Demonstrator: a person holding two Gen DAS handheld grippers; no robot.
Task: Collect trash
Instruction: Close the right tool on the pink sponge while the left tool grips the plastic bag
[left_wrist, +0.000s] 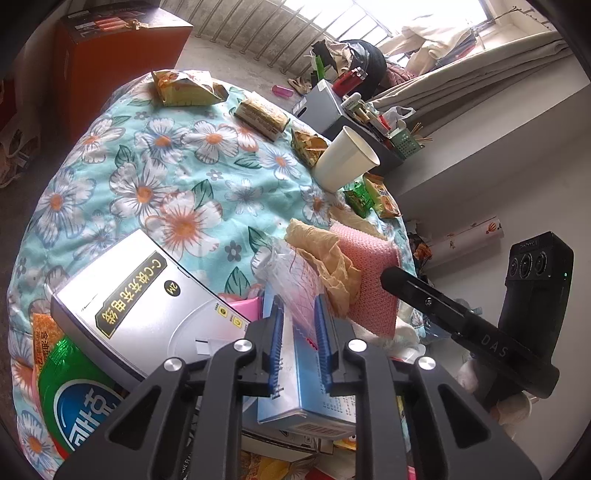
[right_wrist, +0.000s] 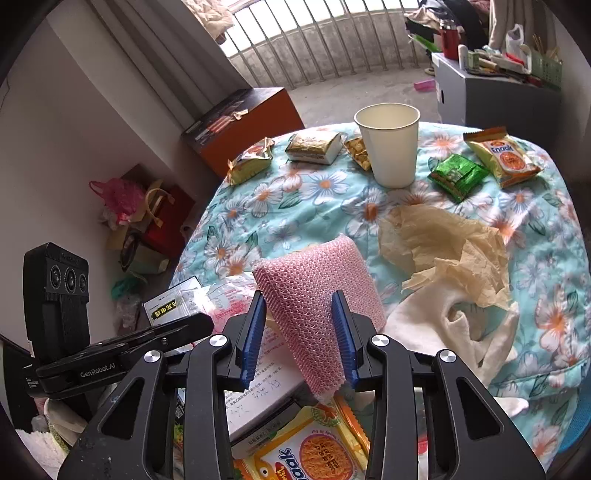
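Observation:
My left gripper (left_wrist: 300, 325) is shut on a clear plastic wrapper (left_wrist: 291, 280) with red print, held over a pile of boxes. My right gripper (right_wrist: 301, 332) is shut on a pink bubble-wrap sheet (right_wrist: 314, 291), also seen in the left wrist view (left_wrist: 369, 269). A crumpled tan paper (right_wrist: 447, 243) lies on the floral cloth (right_wrist: 295, 206) beside a white rag (right_wrist: 436, 325). A paper cup (right_wrist: 391, 144) stands at the far side, with snack packets around it: a green one (right_wrist: 458, 175), an orange Enaak one (right_wrist: 504, 155) and a yellow one (right_wrist: 249, 164).
A silver box (left_wrist: 147, 306), a blue box (left_wrist: 306, 391) and a green packet (left_wrist: 74, 391) are piled under the left gripper. A noodle packet (right_wrist: 310, 446) lies under the right gripper. An orange box (right_wrist: 243, 125) and a grey cabinet (right_wrist: 491, 92) stand beyond the table.

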